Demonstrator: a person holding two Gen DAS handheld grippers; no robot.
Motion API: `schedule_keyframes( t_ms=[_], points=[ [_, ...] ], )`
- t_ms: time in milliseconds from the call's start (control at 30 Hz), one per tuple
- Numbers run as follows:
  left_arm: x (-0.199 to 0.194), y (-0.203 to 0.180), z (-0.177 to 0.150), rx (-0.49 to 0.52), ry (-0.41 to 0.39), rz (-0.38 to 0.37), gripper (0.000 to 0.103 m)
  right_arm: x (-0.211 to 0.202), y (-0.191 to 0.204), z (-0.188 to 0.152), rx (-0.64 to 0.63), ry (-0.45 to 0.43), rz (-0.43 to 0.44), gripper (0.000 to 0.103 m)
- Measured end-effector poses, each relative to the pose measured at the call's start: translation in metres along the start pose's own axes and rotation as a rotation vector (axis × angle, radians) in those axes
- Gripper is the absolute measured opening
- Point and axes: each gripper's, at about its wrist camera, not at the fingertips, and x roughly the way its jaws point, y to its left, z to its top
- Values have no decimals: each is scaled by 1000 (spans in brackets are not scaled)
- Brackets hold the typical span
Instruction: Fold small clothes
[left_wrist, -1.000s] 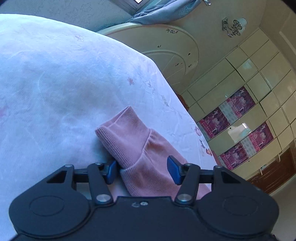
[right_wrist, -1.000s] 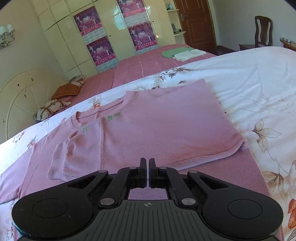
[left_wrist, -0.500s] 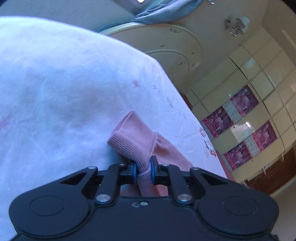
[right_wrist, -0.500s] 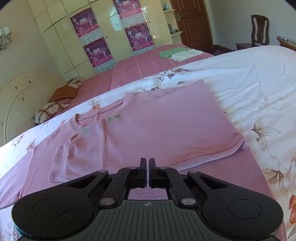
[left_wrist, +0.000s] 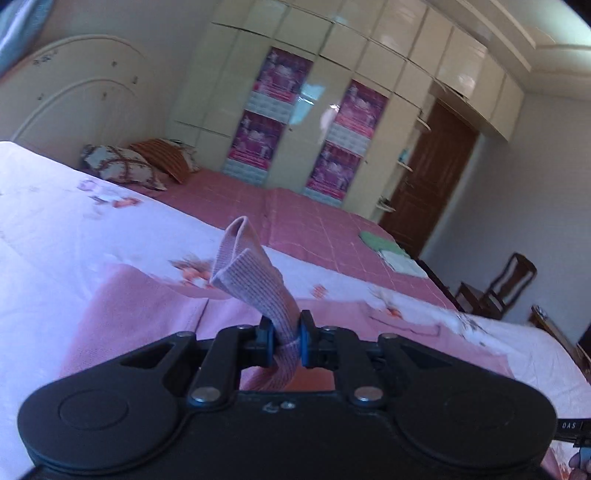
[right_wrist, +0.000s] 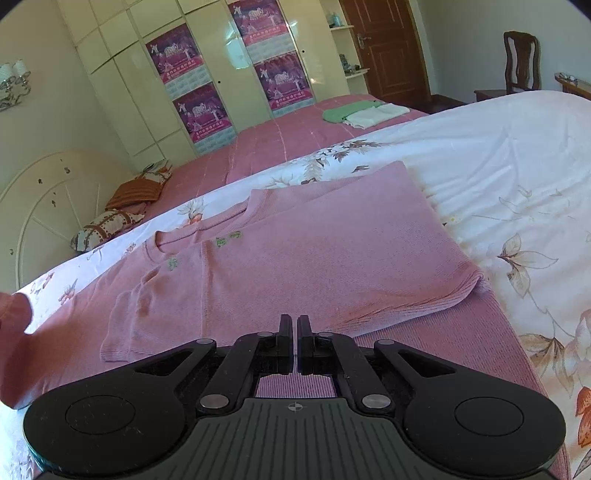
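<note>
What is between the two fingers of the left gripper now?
The left wrist view shows the ribbed cuff of the pink sweater between the left gripper fingers, which are shut on it. The cuff sticks up in front of them.

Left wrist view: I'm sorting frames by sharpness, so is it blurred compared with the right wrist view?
Left wrist view: bedspread and posters smeared by motion, only the sleeve cuff fairly sharp. Right wrist view: crisp on the pink sweater, glare on the wardrobe doors, edges bent by the fisheye.
</note>
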Motion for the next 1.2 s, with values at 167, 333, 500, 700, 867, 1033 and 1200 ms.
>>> schedule_keyframes(
  t_ms=[167,333,500,700,867,1033,1200],
  points=[
    [40,-74,-39,103,103,-61,11,-9,-6,2,-4,-1,17,0],
    [73,-120,-72,214,188,-105,12,-13,-9,6,8,7,56,0],
    [66,-143,-96,355,189,-146,54,1,1,7,43,68,134,0],
    [-14,-87,-93,382,53,50,55,22,25,7,90,69,260,78],
    [-41,-9,-90,289,117,249,54,48,40,7,129,135,341,47],
    [-28,20,-80,212,156,231,56,77,53,6,170,194,348,47],
    [-12,21,-75,223,143,230,56,81,79,9,25,190,297,6]
  ],
)
